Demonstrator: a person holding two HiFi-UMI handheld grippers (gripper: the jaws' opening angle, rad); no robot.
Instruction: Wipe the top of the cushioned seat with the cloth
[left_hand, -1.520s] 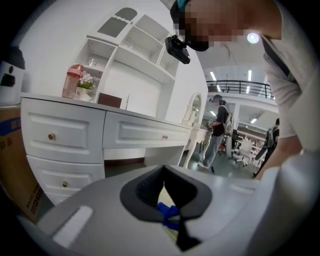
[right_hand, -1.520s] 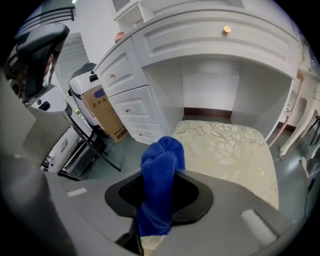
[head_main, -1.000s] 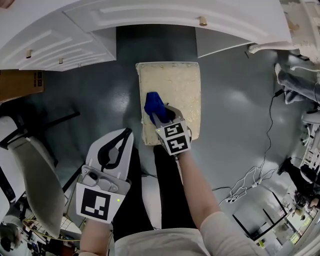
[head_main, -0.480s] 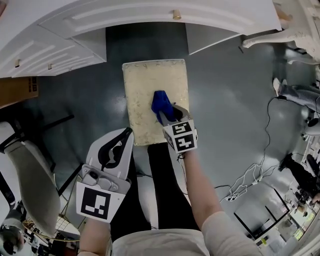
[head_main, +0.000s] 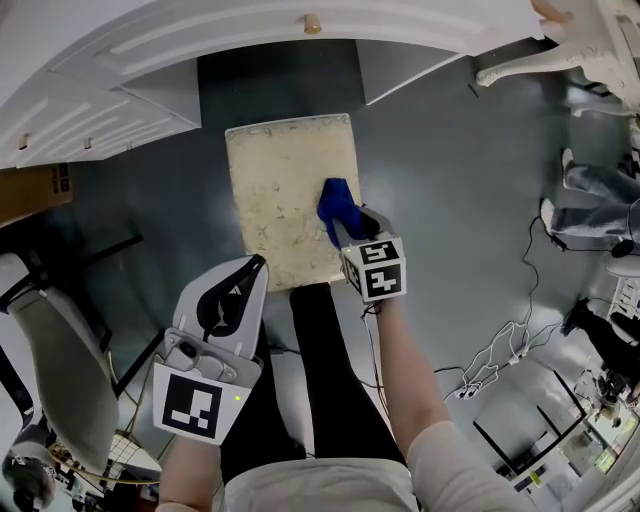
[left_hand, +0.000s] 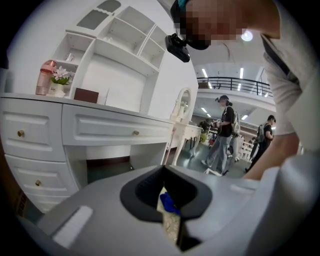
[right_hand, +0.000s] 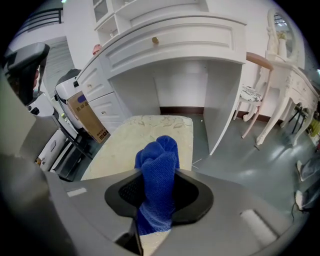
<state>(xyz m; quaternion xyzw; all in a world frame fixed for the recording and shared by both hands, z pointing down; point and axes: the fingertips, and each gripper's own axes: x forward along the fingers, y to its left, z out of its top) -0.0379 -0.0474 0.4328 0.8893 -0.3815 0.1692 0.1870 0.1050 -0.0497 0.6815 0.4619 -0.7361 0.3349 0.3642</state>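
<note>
The cushioned seat (head_main: 283, 190) is a cream rectangular pad with a faint floral pattern, standing on the grey floor in front of the white dressing table. A blue cloth (head_main: 335, 207) rests on the seat's right side, toward the near edge. My right gripper (head_main: 347, 226) is shut on the cloth, pointing steeply down. In the right gripper view the cloth (right_hand: 157, 170) bulges out between the jaws over the seat (right_hand: 140, 137). My left gripper (head_main: 250, 270) hangs off the seat at its near left, jaws together, holding nothing. Through its slit show the cloth (left_hand: 168, 204) and seat (left_hand: 171, 226).
The white dressing table (head_main: 150, 60) with drawers spans the far side, its kneehole behind the seat. A cardboard box (head_main: 40, 185) and a chair (head_main: 65, 350) are at the left. Cables (head_main: 500, 350) lie on the floor at the right. People (left_hand: 225, 135) stand in the distance.
My right gripper has dragged the blue cloth across the seat from its left part to its right side. The left gripper holds the same spot in the picture.
</note>
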